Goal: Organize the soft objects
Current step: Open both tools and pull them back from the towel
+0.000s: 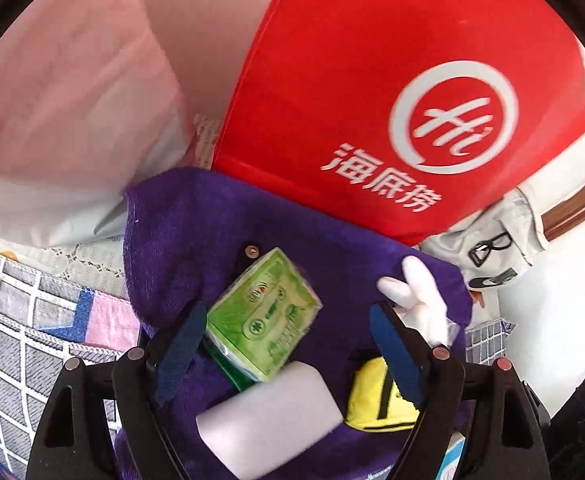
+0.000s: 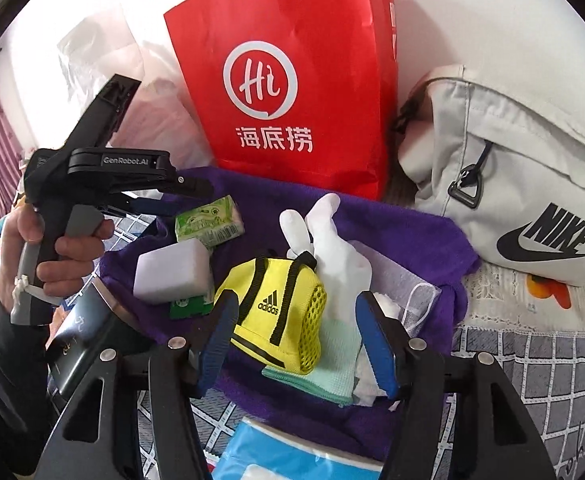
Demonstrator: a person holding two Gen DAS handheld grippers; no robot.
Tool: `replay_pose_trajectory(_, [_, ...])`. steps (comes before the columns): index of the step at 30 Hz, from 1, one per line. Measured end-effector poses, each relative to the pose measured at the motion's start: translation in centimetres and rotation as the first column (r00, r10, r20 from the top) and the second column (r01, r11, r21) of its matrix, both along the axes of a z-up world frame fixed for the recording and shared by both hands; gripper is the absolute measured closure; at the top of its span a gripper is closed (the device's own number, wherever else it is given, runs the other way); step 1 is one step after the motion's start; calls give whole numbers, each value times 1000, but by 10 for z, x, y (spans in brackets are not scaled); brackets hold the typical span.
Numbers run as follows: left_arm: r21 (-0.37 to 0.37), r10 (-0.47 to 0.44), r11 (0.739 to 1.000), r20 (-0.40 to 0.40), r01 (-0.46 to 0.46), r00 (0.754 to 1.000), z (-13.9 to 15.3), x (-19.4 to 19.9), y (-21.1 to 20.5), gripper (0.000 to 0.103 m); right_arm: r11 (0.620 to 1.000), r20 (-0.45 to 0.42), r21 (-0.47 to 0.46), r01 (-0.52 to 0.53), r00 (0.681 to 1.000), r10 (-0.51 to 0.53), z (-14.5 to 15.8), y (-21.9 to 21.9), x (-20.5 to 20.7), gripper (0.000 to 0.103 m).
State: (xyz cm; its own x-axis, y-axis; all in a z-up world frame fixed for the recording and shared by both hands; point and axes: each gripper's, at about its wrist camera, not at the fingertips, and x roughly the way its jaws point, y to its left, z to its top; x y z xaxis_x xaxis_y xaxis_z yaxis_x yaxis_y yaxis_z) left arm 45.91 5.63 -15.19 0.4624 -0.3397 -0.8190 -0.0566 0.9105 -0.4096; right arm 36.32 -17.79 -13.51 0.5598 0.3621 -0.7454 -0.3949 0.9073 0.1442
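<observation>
The right tool (image 2: 298, 342) stands with its jaws spread wide and nothing between the blue pads. Directly ahead of it, framed by the two fingers, lies the yellow pouch (image 2: 278, 314), resting on the purple towel (image 2: 420, 236). The pouch's long axis runs diagonally, from upper left to lower right, across the line of the jaws. The right tool is the nearer one to it. A white glove (image 2: 332, 248) lies just behind the pouch and touches it, with a mint cloth (image 2: 328, 376) under its lower edge.

The left tool (image 1: 288, 348) is likewise open and empty. The green tissue pack (image 1: 262, 314) sits between its fingers, nearer the left finger, with the white sponge block (image 1: 270, 420) just below it. Whether either pad touches the pack cannot be told.

Legible markings:
- Yellow pouch: "adidas".
- Red paper bag (image 2: 288, 80), upright behind the towel: "Hi" in a circle, "海底捞".
- Grey bag (image 2: 512, 184), right of the towel: "NIKE" with swoosh.
- Left tool body, seen from the right wrist view: "GenRobot.AI".

The bedding (image 2: 504, 352) beneath is a grid-patterned cover.
</observation>
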Motion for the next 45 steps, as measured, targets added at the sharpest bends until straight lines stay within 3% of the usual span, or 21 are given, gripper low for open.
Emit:
replay_pose_trajectory(5, [72,-26,997,64,21,998,30,-21,-12,20,1000,51,-16,14,999,-13,13,8,-24,43])
replay_pose_trajectory(8, [104,-31,994,101,20,994,44,-38,-12,20,999,23,-35,-4,1000,5,9,14,-48,43])
replay_pose_trajectory(15, [129,-60,990,90,48,994,57,-89,0,20,995,-36,-79,-67,997,64,-3,36,-110,44])
replay_pose_trajectory(19, [117,-43,993,100,31,994,61,-122,15,20,980,-45,-153,-125,992,120,-8,56,-140,67])
replay_pose_trajectory(23, [116,-37,993,99,26,994,58,-151,26,20,965,-66,-203,-168,985,157,-19,70,-159,68])
replay_pose_trajectory(29, [151,-17,989,95,3,995,48,-192,40,20,913,-54,-362,-190,982,183,-41,91,-176,68])
replay_pose_trajectory(33, [160,-15,987,101,-2,995,45,-213,48,20,851,-32,-496,-174,983,183,-60,101,-178,68])
replay_pose_trajectory(34, [162,-14,987,103,-3,995,45,-216,49,20,838,-28,-519,-171,983,183,-64,103,-177,69])
replay_pose_trajectory(36, [163,-19,987,102,2,995,45,-221,50,20,809,-19,-563,-168,982,190,-72,105,-177,80])
replay_pose_trajectory(37, [165,-19,986,102,2,995,45,-223,50,20,807,-17,-567,-167,981,191,-73,105,-178,94])
replay_pose_trajectory(38, [167,-18,986,105,0,994,45,-225,51,20,806,-17,-568,-164,982,188,-73,106,-178,99])
replay_pose_trajectory(41, [177,-18,984,106,-1,994,46,-230,50,20,810,5,-565,-155,981,192,-70,106,-183,101])
replay_pose_trajectory(45, [186,-16,982,89,-1,996,42,-238,48,20,882,11,-440,-168,981,193,-50,98,-197,102])
